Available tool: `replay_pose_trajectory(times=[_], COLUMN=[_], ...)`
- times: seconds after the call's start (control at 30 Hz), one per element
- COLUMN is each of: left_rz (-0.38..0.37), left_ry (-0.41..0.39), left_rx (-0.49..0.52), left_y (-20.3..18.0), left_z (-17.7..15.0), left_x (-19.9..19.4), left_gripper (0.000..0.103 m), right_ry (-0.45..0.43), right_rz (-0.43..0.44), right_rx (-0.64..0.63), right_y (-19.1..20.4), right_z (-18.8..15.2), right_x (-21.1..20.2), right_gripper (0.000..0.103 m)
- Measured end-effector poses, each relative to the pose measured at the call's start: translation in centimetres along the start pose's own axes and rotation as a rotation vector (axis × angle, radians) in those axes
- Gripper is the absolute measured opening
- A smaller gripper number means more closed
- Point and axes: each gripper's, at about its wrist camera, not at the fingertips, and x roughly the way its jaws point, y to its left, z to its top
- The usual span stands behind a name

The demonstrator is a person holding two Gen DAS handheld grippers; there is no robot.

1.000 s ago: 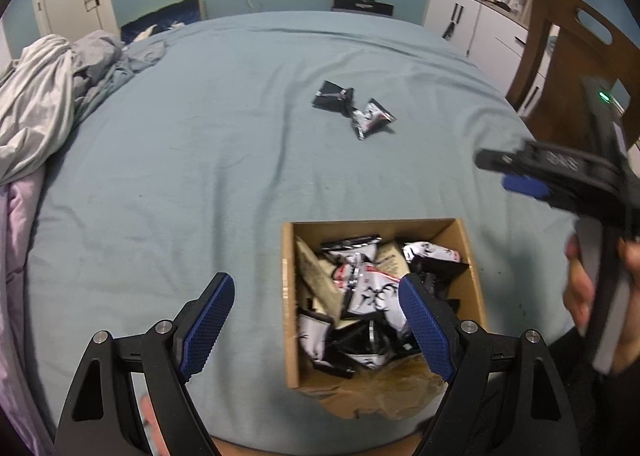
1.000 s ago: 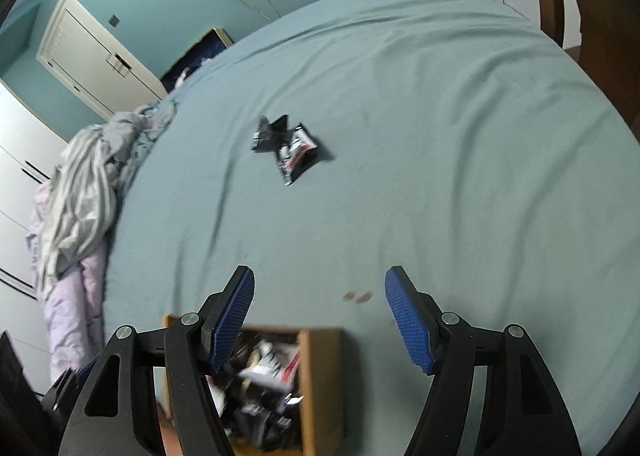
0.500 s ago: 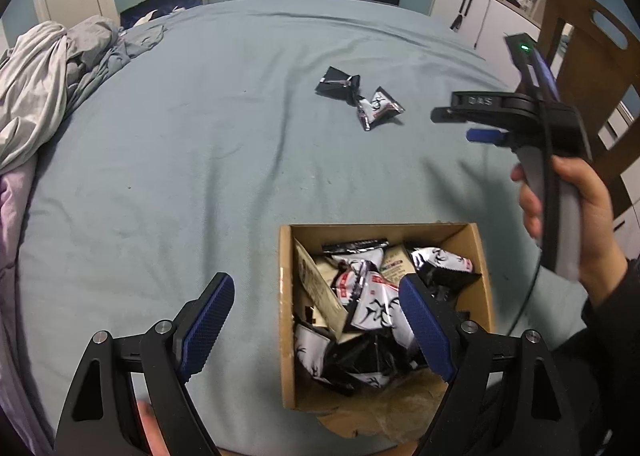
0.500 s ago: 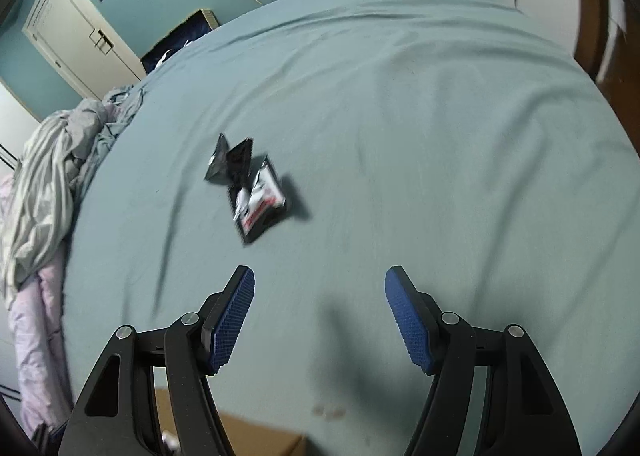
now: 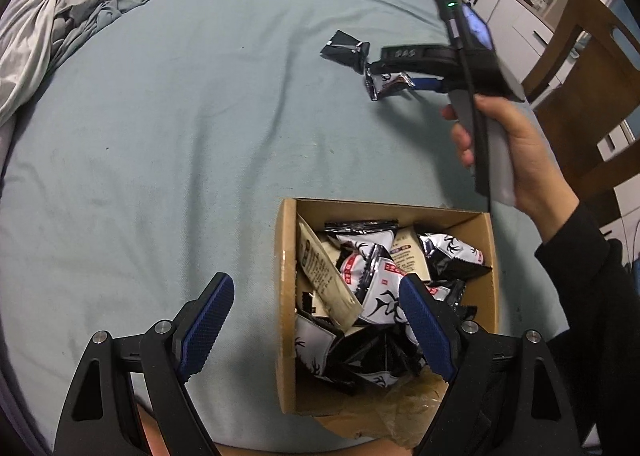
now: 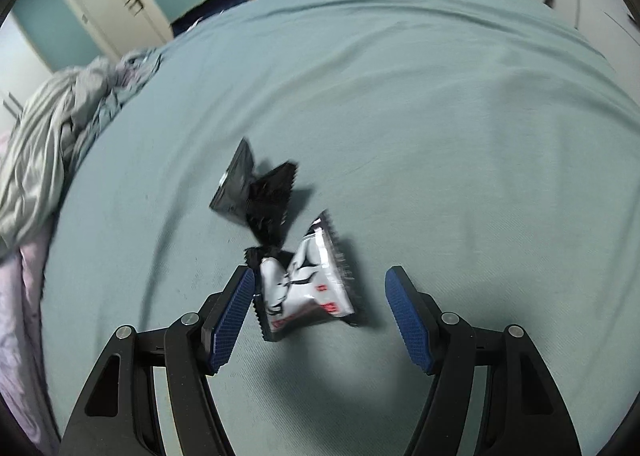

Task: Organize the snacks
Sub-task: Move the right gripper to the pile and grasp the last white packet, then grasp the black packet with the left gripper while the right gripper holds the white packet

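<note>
Reaching: we hold our right gripper (image 6: 320,316) over the white-and-black foil snack packet (image 6: 304,284) on the teal bedsheet (image 6: 440,135).
Relation: packet lies between the 2 blue pads (image 6: 234,320), nearer the left one, long axis slanting across the gap.
Right jaws: partly apart, gripping nothing.
Left gripper (image 5: 316,324): wide apart, empty, straddling the brown cardboard box (image 5: 286,296) wall.
Look: crinkled, glossy; 1 black packet (image 6: 256,191) lies just beyond it.
</note>
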Motion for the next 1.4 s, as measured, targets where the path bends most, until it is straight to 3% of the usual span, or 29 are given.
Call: replay_pose_trajectory(times=[0.03, 0.07, 0.1, 0.33, 0.5, 0.6, 0.73, 0.93, 1.03, 1.1, 1.23, 1.4], left_rz=[0.004, 0.01, 0.015, 0.084, 0.098, 0.094, 0.058, 0.073, 0.136, 0.205, 0.268, 0.304], left_ry=[-0.003, -0.008, -0.013, -0.088, -0.097, -0.086, -0.091, -0.071, -0.062, -0.043, 0.016, 0.004], left_rx=[0.0, 0.0, 0.0, 0.031, 0.045, 0.069, -0.007, -0.045, -0.024, -0.007, 0.043, 0.022], left_y=[0.0, 0.0, 0.0, -0.5, -1.3, -2.3, -2.8, -4.2, -5.0, -5.9, -8.0, -8.9], left_z=[0.0, 0.2, 0.2, 0.0, 0.9, 2.6, 5.7, 12.0, 15.3, 17.0, 19.7, 23.5], left_x=[0.0, 0.0, -0.1, -1.0, -1.4, -1.5, -1.4, 1.9, 4.7, 7.6, 12.6, 16.3], left_gripper=[0.086, 0.086, 0.086, 0.086, 0.086, 0.087, 0.103, 0.103, 0.103, 0.103, 0.103, 0.103], right_ry=[-0.001, -0.013, -0.026, -0.08, -0.072, -0.103, -0.155, -0.172, -0.155, -0.107, -0.026, 0.019], right_rz=[-0.011, -0.027, -0.037, -0.025, 0.03, 0.047, 0.018, 0.034, -0.008, 0.058, 0.134, 0.178], right_rx=[-0.013, -0.028, -0.056, -0.032, 0.081, 0.107, 0.144, 0.165, 0.222, 0.256, 0.332, 0.395], right_y=[0.2, 0.5, 0.8, 1.2, 0.3, -0.6, -2.0, -3.7, -5.0, -5.5, -6.7, -7.7], right_z=[-0.2, -0.3, -0.4, -1.2, -2.9, -3.8, -6.3, -11.7, -15.0, -15.8, -14.2, -12.3], right_x=[0.3, 0.4, 0.4, -3.2, -8.2, -12.1, -16.7, -20.9, -21.3, -20.3, -17.3, -14.3], right_gripper=[0.063, 0.046, 0.035, 0.035, 0.035, 0.035, 0.035, 0.035, 0.035, 0.035, 0.035, 0.035])
